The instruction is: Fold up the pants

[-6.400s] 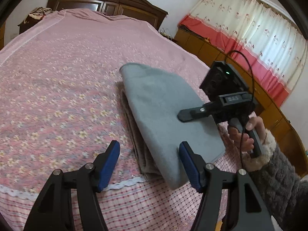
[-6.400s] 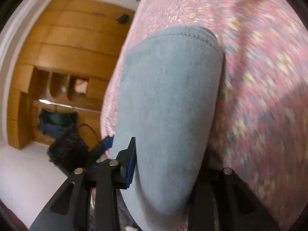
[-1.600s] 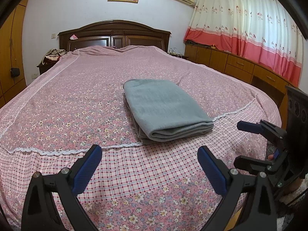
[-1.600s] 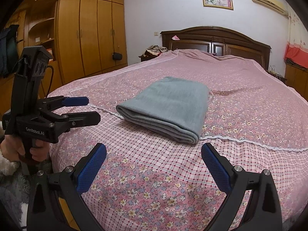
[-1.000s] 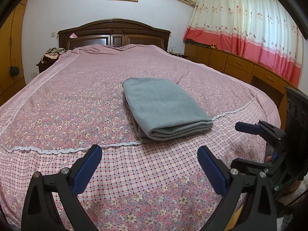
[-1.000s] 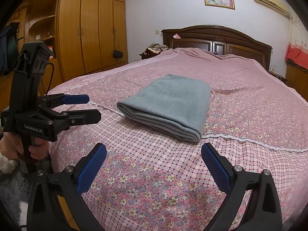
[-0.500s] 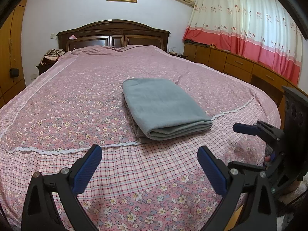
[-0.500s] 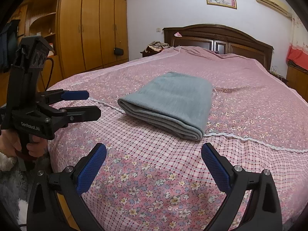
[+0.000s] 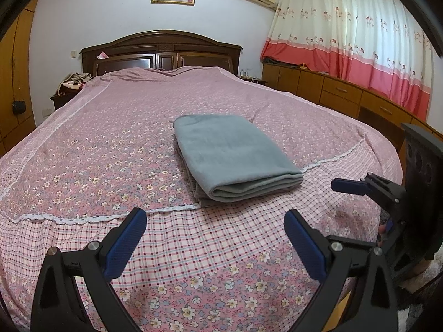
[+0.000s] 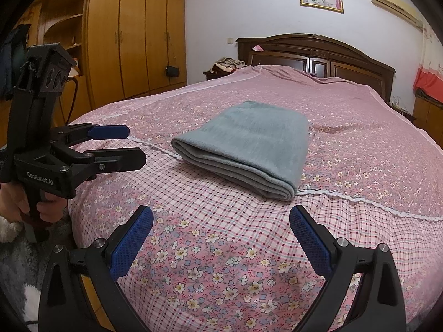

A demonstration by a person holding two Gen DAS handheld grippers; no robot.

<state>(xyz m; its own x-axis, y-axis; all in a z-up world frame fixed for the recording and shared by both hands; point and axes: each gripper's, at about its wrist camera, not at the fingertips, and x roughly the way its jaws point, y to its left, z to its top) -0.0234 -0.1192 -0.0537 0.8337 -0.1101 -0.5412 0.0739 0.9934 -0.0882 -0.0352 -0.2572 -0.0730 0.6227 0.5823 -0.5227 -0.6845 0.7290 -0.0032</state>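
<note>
Left wrist camera is looking up the bed (image 9: 83, 149), where the grey pants (image 9: 232, 152) are lying folded into a neat flat bundle on the pink floral bedspread, just beyond the white lace strip (image 9: 91, 217), with the layered edges facing the foot. The left gripper (image 9: 214, 242) is hovering over the checked foot of the bed, its blue-padded fingers (image 9: 126, 244) spread wide and gripping nothing, well apart from the pants. The right gripper (image 10: 221, 243) is likewise gaping wide and empty, short of the pants (image 10: 249, 146). From the right wrist camera, a hand (image 10: 26, 203) is gripping the left gripper's handle off the bed's left side.
</note>
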